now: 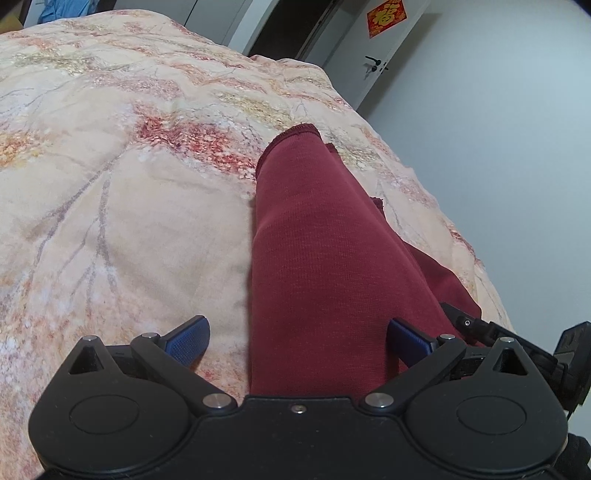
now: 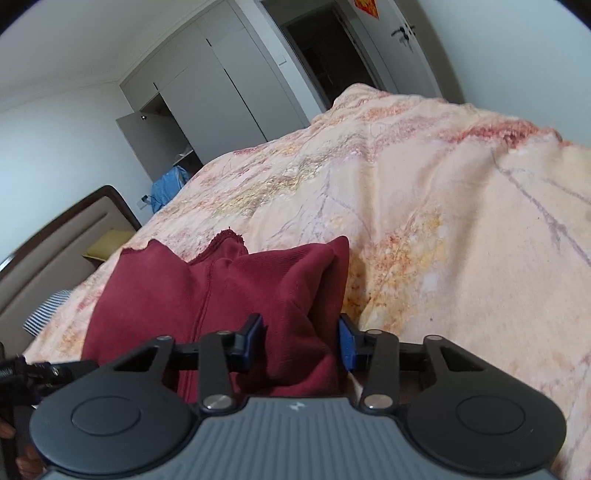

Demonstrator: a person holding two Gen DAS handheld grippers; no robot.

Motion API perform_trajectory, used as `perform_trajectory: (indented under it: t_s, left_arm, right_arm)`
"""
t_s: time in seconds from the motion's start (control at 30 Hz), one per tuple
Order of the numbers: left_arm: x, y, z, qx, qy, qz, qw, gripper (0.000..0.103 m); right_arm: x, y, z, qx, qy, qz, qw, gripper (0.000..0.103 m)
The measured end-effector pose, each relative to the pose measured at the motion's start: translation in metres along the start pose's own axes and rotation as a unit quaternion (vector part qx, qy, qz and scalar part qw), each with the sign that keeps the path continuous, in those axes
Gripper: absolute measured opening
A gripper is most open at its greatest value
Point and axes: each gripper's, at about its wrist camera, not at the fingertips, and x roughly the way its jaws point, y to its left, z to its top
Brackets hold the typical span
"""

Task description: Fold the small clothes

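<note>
The dark red garment [image 1: 317, 258] lies on the bed, on the peach flowered bedspread [image 1: 110, 184], near the bed's edge where the bedspread drops toward the white wall [image 1: 498, 147]. From your left wrist camera it runs as a long folded strip away from the tool, its frayed hem at the far end, with a second layer peeking out along its right side. Your left gripper [image 1: 298, 341] stands wide open: the cloth passes between the blue pads [image 1: 188, 343], but neither pad presses on it, and bare bedspread shows between the left pad and the cloth. From your right wrist camera the garment [image 2: 207, 295] is bunched, with a seam running down it and a raised fold at its right. Your right gripper [image 2: 302, 341] is partly closed around that fold; the left pad sits against the cloth, the right pad just beside it, and whether they truly pinch you cannot tell from here. Beyond the bed stand grey wardrobe doors [image 2: 207, 92], a dark doorway [image 2: 325, 55], a door with a red paper sign [image 1: 386, 17], a padded headboard [image 2: 55, 251] and something blue [image 2: 170, 186].
</note>
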Motion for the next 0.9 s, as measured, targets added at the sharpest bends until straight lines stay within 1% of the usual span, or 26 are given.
perform_trajectory:
  t_s: [0.1, 0.13, 0.17, 0.2, 0.23, 0.27, 0.3, 0.4, 0.43, 0.47, 0.57, 0.63, 0.7, 0.83, 0.9]
  left_arm:
    - [-0.001, -0.001, 0.001, -0.001, 0.002, 0.003, 1.0000, 0.100]
    - [-0.002, -0.001, 0.001, 0.000, 0.003, 0.002, 1.0000, 0.097]
    - [-0.002, -0.002, 0.002, 0.002, 0.005, -0.004, 1.0000, 0.089]
    - [-0.004, -0.002, 0.003, 0.003, 0.005, -0.017, 0.9998, 0.084]
    - [-0.005, -0.002, 0.004, 0.001, 0.005, -0.031, 0.9995, 0.074]
    - [-0.006, -0.002, 0.005, -0.001, 0.005, -0.035, 0.9994, 0.073]
    - [-0.007, -0.003, 0.005, 0.000, 0.005, -0.034, 0.9994, 0.071]
    - [-0.009, -0.004, 0.005, 0.002, -0.003, -0.037, 0.9993, 0.055]
    - [-0.011, -0.006, 0.005, 0.002, -0.007, -0.037, 0.9993, 0.047]
    - [-0.014, -0.007, 0.007, 0.006, -0.011, -0.037, 0.9992, 0.042]
    - [-0.025, -0.011, 0.016, 0.021, -0.028, -0.038, 0.9987, 0.036]
    - [-0.035, -0.011, 0.026, 0.025, -0.042, -0.036, 0.9981, 0.036]
    - [-0.048, -0.008, 0.037, 0.035, -0.065, -0.026, 0.9970, 0.035]
    - [-0.076, 0.008, 0.060, 0.041, -0.114, 0.011, 0.9926, 0.035]
    - [-0.086, 0.020, 0.070, 0.042, -0.128, 0.038, 0.9901, 0.036]
  right_arm:
    - [-0.002, 0.009, -0.005, -0.021, -0.012, -0.017, 1.000, 0.040]
    - [-0.003, 0.012, -0.005, -0.029, -0.017, -0.023, 0.999, 0.037]
    - [-0.005, 0.016, -0.006, -0.035, -0.020, -0.028, 0.999, 0.035]
    - [-0.006, 0.020, -0.006, -0.040, -0.023, -0.034, 0.998, 0.032]
    - [-0.008, 0.024, -0.006, -0.046, -0.026, -0.039, 0.998, 0.028]
    - [-0.010, 0.028, -0.006, -0.054, -0.030, -0.044, 0.997, 0.027]
    - [-0.012, 0.032, -0.006, -0.063, -0.033, -0.045, 0.996, 0.022]
    - [-0.017, 0.046, -0.005, -0.090, -0.041, -0.054, 0.994, 0.019]
    - [-0.019, 0.051, -0.004, -0.099, -0.044, -0.054, 0.993, 0.019]
    - [-0.022, 0.056, -0.003, -0.107, -0.047, -0.053, 0.992, 0.019]
    - [-0.030, 0.073, 0.005, -0.127, -0.063, -0.044, 0.989, 0.018]
    - [-0.036, 0.088, 0.012, -0.146, -0.078, -0.036, 0.986, 0.018]
    - [-0.038, 0.104, 0.019, -0.163, -0.091, -0.024, 0.982, 0.017]
    - [-0.026, 0.134, 0.029, -0.181, -0.116, 0.009, 0.977, 0.017]
    - [-0.011, 0.145, 0.036, -0.170, -0.121, 0.032, 0.977, 0.018]
